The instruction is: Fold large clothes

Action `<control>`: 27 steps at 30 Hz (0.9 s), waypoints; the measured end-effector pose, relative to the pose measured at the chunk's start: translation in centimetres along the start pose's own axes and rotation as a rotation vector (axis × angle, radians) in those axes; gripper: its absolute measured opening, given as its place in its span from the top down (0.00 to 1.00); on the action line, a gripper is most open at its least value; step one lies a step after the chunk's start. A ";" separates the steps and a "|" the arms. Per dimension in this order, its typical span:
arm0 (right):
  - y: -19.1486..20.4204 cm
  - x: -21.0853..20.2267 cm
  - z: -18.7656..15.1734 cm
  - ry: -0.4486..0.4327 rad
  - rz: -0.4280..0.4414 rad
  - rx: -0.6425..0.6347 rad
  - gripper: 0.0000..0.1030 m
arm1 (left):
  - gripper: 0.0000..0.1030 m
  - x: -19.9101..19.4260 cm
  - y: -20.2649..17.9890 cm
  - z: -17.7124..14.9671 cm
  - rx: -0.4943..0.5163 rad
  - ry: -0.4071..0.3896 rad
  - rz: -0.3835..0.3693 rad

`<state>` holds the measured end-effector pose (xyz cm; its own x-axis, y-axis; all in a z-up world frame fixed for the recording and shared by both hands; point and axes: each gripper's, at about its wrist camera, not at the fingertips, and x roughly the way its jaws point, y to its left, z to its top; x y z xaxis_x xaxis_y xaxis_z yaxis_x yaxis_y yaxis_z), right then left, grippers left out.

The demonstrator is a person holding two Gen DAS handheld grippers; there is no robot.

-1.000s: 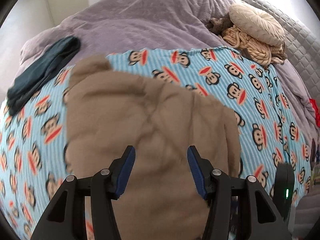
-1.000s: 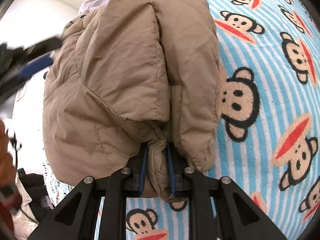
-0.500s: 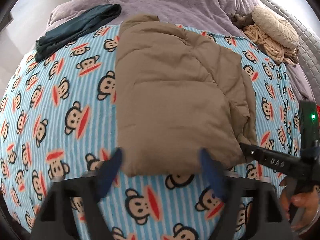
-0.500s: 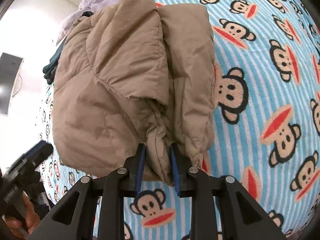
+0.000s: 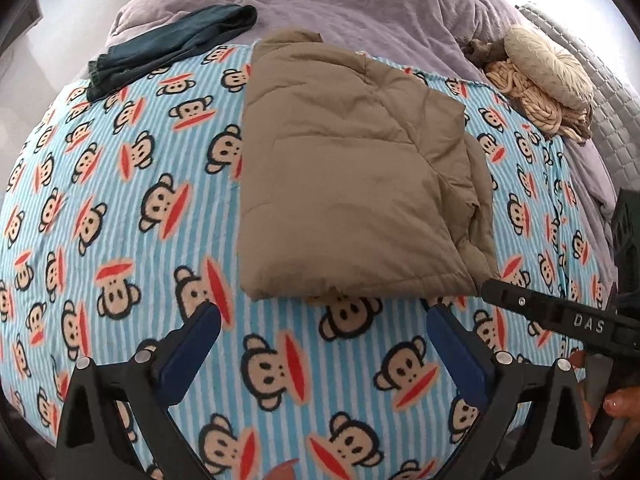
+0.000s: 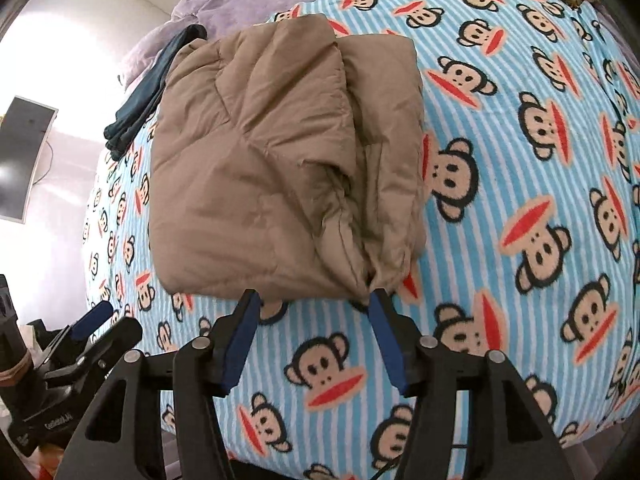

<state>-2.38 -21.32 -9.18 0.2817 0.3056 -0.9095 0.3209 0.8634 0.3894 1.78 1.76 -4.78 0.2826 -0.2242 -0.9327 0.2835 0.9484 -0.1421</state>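
Observation:
A tan quilted jacket (image 5: 352, 184) lies folded into a thick rectangle on the blue striped monkey-print blanket (image 5: 120, 208); it shows in the right wrist view as well (image 6: 260, 168). My left gripper (image 5: 322, 316) hovers just short of the jacket's near edge, jaws still opening wide, nothing between them. My right gripper (image 6: 314, 304) is above the near right corner of the jacket, jaws opening, the bunched hem just beyond the fingertips and not pinched. The right gripper (image 5: 560, 316) also shows at the left wrist view's right edge.
A dark teal folded garment (image 5: 168, 48) lies at the far left of the bed on a purple duvet (image 5: 360, 4). A cream knitted cushion and yarn bundle (image 5: 544, 76) sit at the far right. A grey quilted headboard (image 5: 612, 92) lies beyond them.
Both grippers let go of the tan jacket and drew back toward the bed's near edge. The left jaws spread wide; the right jaws, which pinched the hem, opened and rose.

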 end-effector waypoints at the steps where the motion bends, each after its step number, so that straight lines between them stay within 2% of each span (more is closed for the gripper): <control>1: 0.1 -0.3 -0.3 0.003 -0.004 -0.002 0.38 | 0.00 -0.3 0.1 -0.1 -0.005 -0.002 0.004; 8: 0.6 -3.2 -1.6 -0.043 -0.057 -0.034 0.23 | 0.00 -2.6 0.5 -0.4 -0.009 -0.047 0.060; 10: 1.3 -4.6 -1.7 -0.083 -0.095 -0.066 0.22 | 0.00 -3.6 0.5 -0.4 -0.007 -0.072 0.079; 11: 1.6 -5.4 -1.7 -0.107 -0.120 -0.087 0.18 | 0.00 -4.0 0.5 -0.4 -0.009 -0.082 0.081; 12: 2.2 -5.8 -1.6 -0.126 -0.139 -0.104 0.07 | 0.00 -4.6 0.4 -0.3 -0.013 -0.093 0.084; 13: 2.6 -6.5 -1.6 -0.148 -0.152 -0.118 0.00 | 0.00 -5.0 0.4 -0.2 -0.016 -0.100 0.086; 18: 4.6 -8.6 -1.2 -0.241 -0.200 -0.161 0.00 | 0.00 -6.7 0.0 0.2 -0.009 -0.138 0.102; 24: 5.7 -10.8 -0.8 -0.279 -0.231 -0.163 0.00 | 0.00 -9.7 0.2 1.2 -0.033 -0.202 0.142; 27: 6.1 -12.0 -0.6 -0.292 -0.217 -0.147 0.00 | 0.00 -11.2 0.4 1.5 -0.045 -0.239 0.164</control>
<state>-4.32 -19.48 4.01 0.4736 0.0004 -0.8807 0.2746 0.9501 0.1481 0.12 4.33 6.13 0.5309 -0.1082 -0.8405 0.1770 0.9841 -0.0149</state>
